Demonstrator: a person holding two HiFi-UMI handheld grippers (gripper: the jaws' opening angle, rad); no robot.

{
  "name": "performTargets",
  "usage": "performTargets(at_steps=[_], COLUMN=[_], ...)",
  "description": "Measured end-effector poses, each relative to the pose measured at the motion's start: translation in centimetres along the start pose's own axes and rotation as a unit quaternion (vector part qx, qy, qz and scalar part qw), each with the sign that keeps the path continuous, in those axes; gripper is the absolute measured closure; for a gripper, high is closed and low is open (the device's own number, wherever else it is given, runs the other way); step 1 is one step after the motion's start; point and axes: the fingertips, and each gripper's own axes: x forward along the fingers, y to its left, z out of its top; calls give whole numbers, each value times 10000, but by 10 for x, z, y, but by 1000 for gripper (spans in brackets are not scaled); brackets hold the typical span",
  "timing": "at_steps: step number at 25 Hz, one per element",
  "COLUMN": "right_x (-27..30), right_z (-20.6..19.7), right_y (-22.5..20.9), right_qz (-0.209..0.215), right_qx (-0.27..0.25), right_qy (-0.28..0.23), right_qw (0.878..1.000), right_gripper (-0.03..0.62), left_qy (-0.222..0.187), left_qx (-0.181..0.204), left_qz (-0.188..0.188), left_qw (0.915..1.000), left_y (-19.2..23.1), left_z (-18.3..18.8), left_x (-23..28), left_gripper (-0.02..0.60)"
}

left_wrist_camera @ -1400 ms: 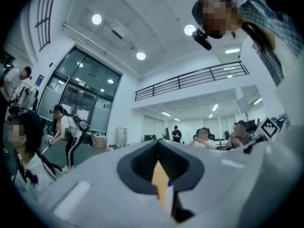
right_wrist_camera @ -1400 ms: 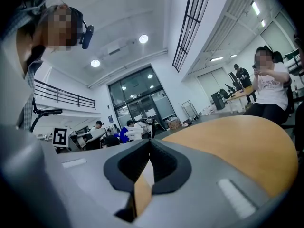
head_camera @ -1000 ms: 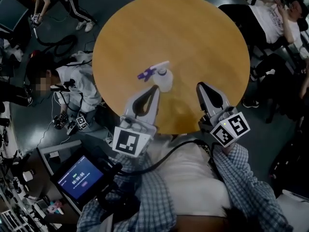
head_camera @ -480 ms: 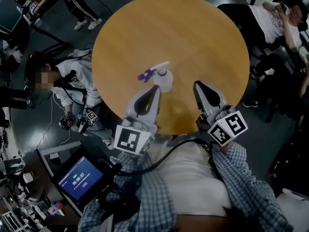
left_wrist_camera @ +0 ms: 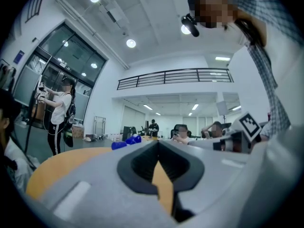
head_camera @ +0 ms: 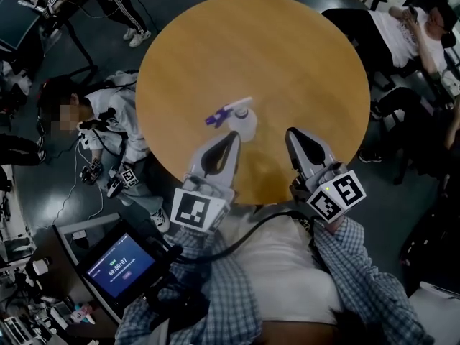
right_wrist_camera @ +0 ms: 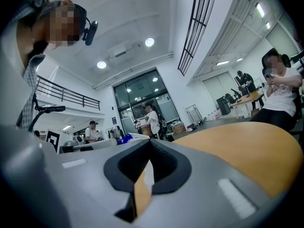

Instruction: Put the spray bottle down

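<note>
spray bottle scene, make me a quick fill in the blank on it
1. The spray bottle sits on a wooden table whose top is ____ in shape.
2. The left tongs are ____ and hold nothing.
3. The tongs nearer the spray bottle are the ____ ones.
Missing words: round; shut; left

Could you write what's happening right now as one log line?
spray bottle: standing on table | left gripper: shut, empty, close behind bottle | right gripper: shut, empty

The right gripper [right_wrist_camera: 151,145] holds its jaws together over the wooden table [right_wrist_camera: 237,148]. Beyond them sits a blue speck, possibly the spray bottle [right_wrist_camera: 125,138].
</note>
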Motion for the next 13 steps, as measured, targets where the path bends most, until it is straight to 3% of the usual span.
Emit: performTargets(at_steps=[13], right_x=[5], right_z=[-5], right_y=[-2], right_qz=[70], right_qx=[-16], right_qy=[81], right_qw=[9999], right_gripper=[588], left_qy=[52], left_qx=[-4], left_qz=[-37], left_qw=[10000], left_y=[5], left_z=[-6], left_x=[3], left_gripper=[578])
